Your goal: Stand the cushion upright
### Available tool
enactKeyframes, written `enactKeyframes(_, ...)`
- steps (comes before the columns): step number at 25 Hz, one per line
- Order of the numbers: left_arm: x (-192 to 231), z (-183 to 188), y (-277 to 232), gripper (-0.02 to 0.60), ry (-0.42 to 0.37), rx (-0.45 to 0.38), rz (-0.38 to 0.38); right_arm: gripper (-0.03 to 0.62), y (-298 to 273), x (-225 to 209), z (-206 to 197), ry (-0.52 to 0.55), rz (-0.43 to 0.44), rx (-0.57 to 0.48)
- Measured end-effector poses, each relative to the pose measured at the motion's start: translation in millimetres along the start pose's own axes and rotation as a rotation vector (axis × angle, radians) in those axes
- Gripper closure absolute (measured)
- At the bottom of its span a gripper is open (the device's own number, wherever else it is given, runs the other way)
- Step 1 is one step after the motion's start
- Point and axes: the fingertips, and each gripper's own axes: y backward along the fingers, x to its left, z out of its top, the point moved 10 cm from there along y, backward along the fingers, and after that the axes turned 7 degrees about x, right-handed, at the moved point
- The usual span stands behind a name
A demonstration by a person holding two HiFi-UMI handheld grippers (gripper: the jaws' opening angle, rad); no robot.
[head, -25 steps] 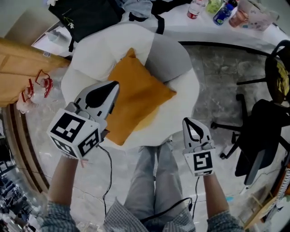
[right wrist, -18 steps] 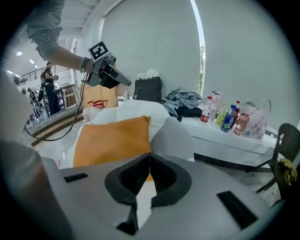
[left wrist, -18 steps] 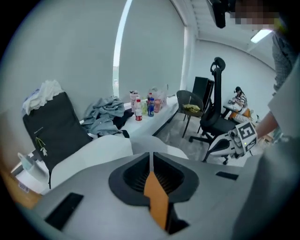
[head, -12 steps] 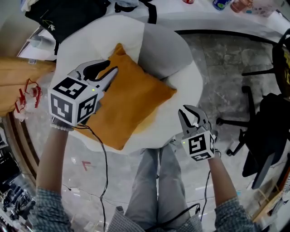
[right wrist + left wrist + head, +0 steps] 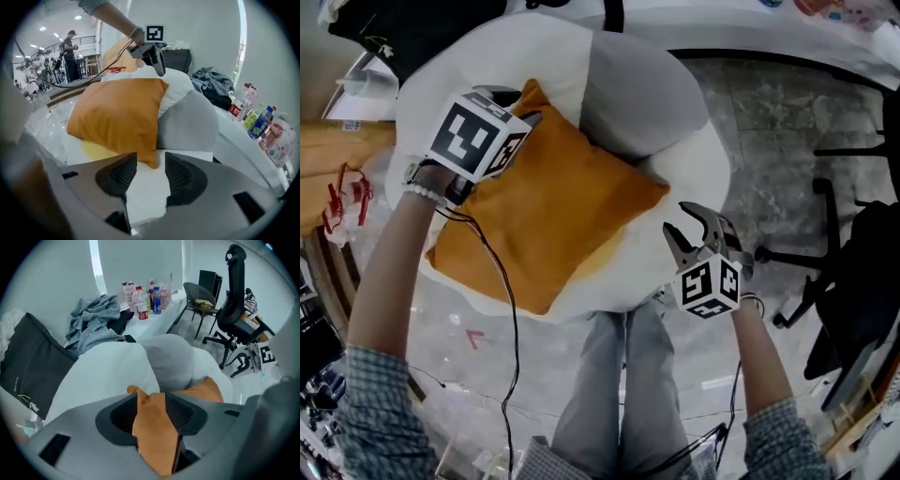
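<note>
Straddling the far corner of the orange square fabric cushion (image 5: 548, 216), the left gripper (image 5: 152, 401) has jaws that have just been opening, with fabric between them but seemingly not pinched. The cushion lies flat on the white and grey beanbag seat (image 5: 698, 183), far edge against the grey hump. The right gripper (image 5: 686, 225), jaws also just opening, has only bare seat between them, the cushion's right corner just beyond. Left is nearer. Grey marble floor (image 5: 769, 131) lies open rightward.

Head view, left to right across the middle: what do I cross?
Wooden board → orange cushion → right gripper, jaws just opened, nothing between them → black office chair.
</note>
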Motion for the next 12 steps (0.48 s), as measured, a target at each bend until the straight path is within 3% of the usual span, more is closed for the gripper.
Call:
enactKeyframes(4, 10, 8, -23, 0.386, 0.088, -0.009, -0.020, 0.400, -24, -2, -7, 0.037, 0.000, 0.029)
enactKeyframes(12, 27, 8, -47, 0.377, 0.187, 0.023, -0.013, 0.372, -78, 5, -19, 0.150, 0.003, 0.130)
